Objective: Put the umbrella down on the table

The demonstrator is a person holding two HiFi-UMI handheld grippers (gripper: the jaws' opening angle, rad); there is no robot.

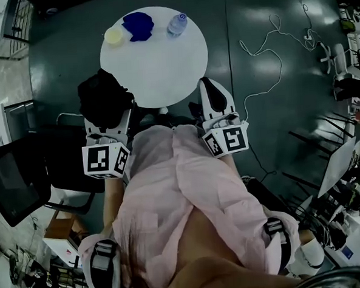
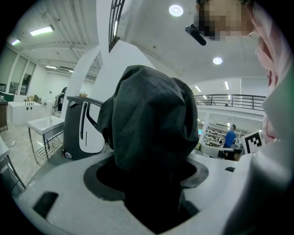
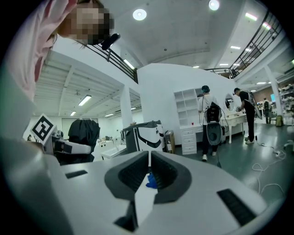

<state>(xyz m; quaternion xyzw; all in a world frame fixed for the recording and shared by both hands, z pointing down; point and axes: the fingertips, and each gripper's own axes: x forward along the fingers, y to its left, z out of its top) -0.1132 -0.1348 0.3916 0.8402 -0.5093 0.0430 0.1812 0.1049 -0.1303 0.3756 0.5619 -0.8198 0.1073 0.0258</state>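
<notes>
Umbrella [image 1: 104,97], black and folded up, sits in the left gripper [image 1: 110,123], fingers clamped on the bundled fabric. It hangs just off the near-left rim of the round white desk [image 1: 163,68], not over it yet. My worry is letting go too close to the edge, so it tips off onto the floor, or loose fabric snagging the fingers. Right gripper [image 1: 216,101] has its fingers closed together on nothing, near the rim. A bottle [image 1: 177,25], a blue crumpled thing [image 1: 139,25] and a small yellow thing [image 1: 113,35] sit along the far side, well out of the way.
</notes>
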